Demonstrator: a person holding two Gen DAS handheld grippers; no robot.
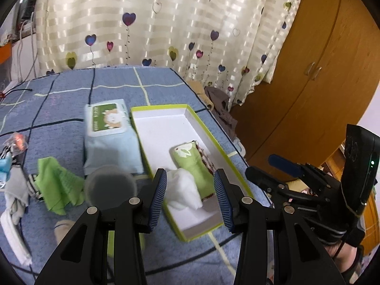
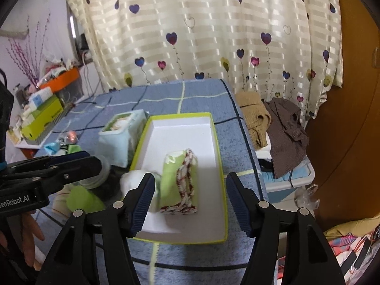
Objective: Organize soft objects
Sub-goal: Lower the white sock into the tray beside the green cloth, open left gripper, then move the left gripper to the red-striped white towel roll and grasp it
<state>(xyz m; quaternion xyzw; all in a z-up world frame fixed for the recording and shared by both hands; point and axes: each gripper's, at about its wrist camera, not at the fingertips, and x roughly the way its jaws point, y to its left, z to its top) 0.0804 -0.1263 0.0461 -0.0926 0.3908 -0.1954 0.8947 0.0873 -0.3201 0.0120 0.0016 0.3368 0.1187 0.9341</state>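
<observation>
A shallow white box with a lime-green rim (image 1: pixel 142 142) (image 2: pixel 219 142) lies on the blue bed. Inside it lie a folded green cloth with red-and-white trim (image 1: pixel 193 163) (image 2: pixel 177 180) and a white soft cloth (image 1: pixel 184 190) (image 2: pixel 133 178) beside it. My left gripper (image 1: pixel 190 197) is open above the near end of the box, with the white cloth between its fingers' lines, not gripped. My right gripper (image 2: pixel 190 204) is open and empty above the box's near end. The left gripper also shows in the right wrist view (image 2: pixel 71 163).
A wipes pack (image 1: pixel 109 133) (image 2: pixel 121 135) lies left of the box. A loose green cloth (image 1: pixel 59 187), socks and other small cloths (image 1: pixel 14 190) lie at the left. A round clear lid (image 1: pixel 110 185) is near. Clothes (image 2: pixel 273 123) are piled beside the bed; a wooden wardrobe (image 1: pixel 308 83) stands right.
</observation>
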